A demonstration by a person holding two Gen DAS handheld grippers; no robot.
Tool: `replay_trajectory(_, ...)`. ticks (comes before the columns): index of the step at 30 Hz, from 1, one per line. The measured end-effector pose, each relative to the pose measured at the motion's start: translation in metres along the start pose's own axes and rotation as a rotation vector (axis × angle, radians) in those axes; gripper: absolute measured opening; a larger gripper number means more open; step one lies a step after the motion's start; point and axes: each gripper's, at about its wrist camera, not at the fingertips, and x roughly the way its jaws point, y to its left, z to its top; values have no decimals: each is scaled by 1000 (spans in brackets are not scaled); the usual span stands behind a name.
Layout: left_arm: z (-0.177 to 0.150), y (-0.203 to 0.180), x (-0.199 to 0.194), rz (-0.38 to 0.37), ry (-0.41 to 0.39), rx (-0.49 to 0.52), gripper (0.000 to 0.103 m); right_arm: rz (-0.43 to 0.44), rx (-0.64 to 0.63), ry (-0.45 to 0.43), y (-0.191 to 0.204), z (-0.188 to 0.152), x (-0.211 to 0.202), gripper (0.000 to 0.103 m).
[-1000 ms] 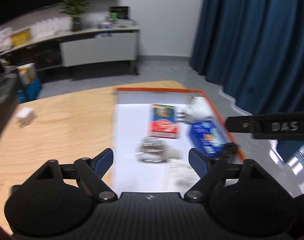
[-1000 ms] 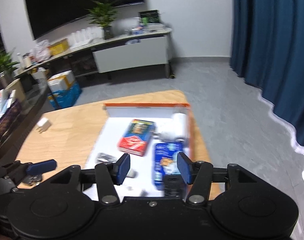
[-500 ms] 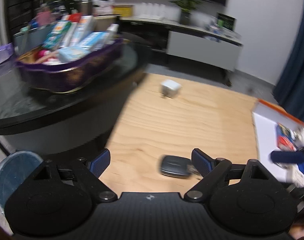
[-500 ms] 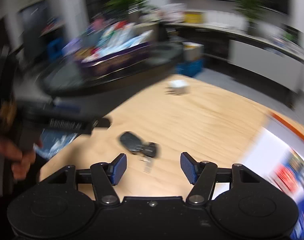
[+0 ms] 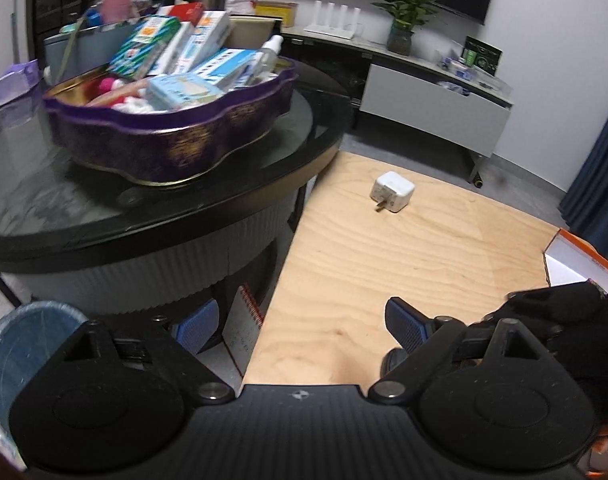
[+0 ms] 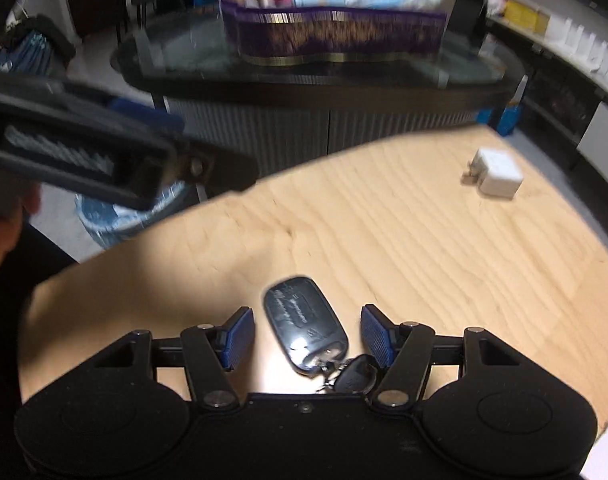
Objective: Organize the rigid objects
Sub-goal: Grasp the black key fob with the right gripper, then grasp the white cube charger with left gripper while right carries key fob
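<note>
- The black key fob [image 6: 304, 330] lies on the wooden table [image 6: 404, 248] close to its near edge, a smaller key [image 6: 356, 376] attached beside it.
- The right gripper [image 6: 304, 336] straddles the fob; its jaws have just been opening, and the blue pads [image 6: 238, 336] stand clear of it.
- The left gripper [image 5: 300, 326] hangs spread wide over the table's left edge, its jaws just opened further with nothing between them.
- A white charger [image 6: 496, 174] sits near the far edge.

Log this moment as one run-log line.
right gripper: open, just widening, straddling car key, no contact | left gripper: open, empty | charger: on wooden table
</note>
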Motion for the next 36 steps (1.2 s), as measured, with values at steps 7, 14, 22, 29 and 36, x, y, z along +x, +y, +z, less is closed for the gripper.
replay_trajectory(7,22,-20,39,-50,-20,117,99,-22,136,-31,-17,-9,-11,44)
replay_trajectory(14,51,-59,99,-75,-99,281,103,-167,286,-87,-15,-39,-60,44)
replay_trajectory(22,73,-92,168,-19,-107,452,98,-235,500,-203,-25,-73,-116,44)
replay_trajectory(29,70,-93,165,-76,-36,417,43,-286,566,-273,-30,-86,-146,44)
replay_trajectory(36,33,-107,102,-114,-23,403,43,-373,623,-348,-32,-102,-184,44)
